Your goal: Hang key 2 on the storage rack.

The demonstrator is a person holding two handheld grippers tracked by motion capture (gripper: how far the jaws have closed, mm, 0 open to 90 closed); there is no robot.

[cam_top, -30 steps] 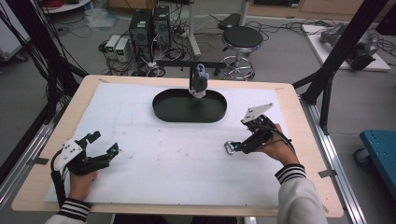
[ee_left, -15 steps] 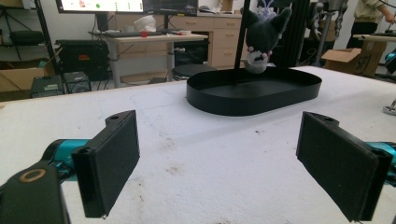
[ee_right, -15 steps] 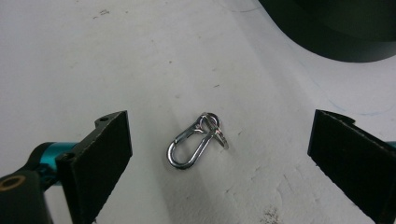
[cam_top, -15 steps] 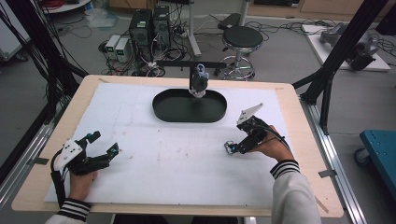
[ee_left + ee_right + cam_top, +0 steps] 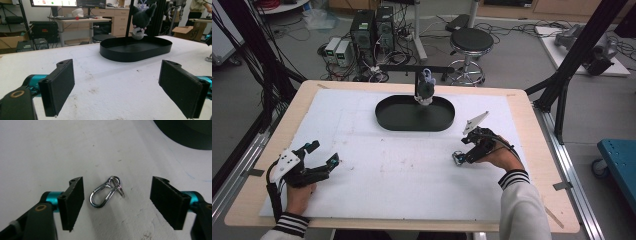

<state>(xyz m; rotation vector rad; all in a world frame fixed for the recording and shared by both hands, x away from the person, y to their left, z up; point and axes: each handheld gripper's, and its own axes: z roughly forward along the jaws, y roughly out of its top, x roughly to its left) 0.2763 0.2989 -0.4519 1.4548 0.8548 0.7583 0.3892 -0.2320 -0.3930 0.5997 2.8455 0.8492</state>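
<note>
Right hand-held gripper (image 5: 116,202): jaws wide apart around metal clasp (image 5: 106,192), not touching it.
Left hand-held gripper (image 5: 323,156): jaws spread, nothing between.
Surface (image 5: 362,130): white, bare between the hands.
Black tray (image 5: 414,115): far edge; plush toy (image 5: 424,90) at its rim.

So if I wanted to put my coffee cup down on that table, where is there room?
The wide white stretch between the left gripper and the right gripper, in front of the black tray, lies bare. So does the left side beside the tray. It is busier near the right gripper, where a metal clip lies between its open jaws.
</note>
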